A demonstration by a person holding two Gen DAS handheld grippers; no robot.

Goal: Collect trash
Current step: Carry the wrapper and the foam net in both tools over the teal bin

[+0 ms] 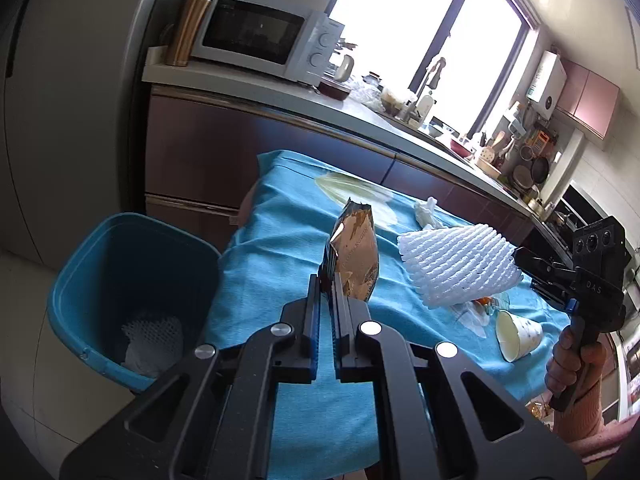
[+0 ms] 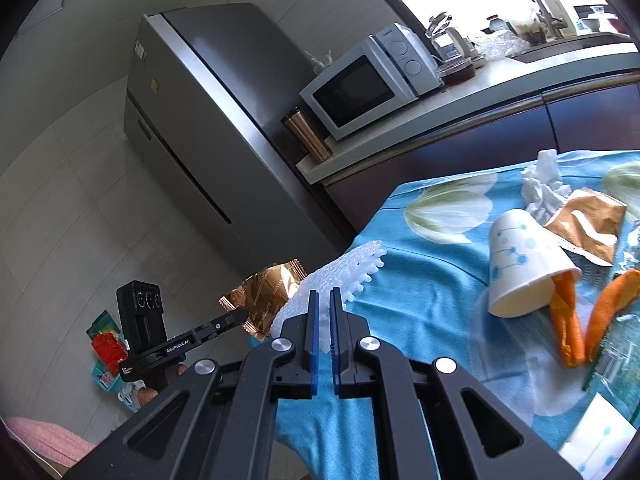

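**Both grippers loaded over the blue cloth**

Left wrist view: my left gripper (image 1: 328,292) is clamped on a gold snack wrapper (image 1: 354,256), held upright above the blue tablecloth (image 1: 280,240). A blue bin (image 1: 120,280) stands just beside the table, with one white foam net (image 1: 152,340) inside. My right gripper (image 2: 324,300) pinches another foam fruit net (image 1: 456,264) near the table edge. On the cloth I see a tipped paper cup (image 2: 524,268), orange peel (image 2: 568,320), a crumpled tissue (image 2: 544,188) and a second gold wrapper (image 2: 588,220).
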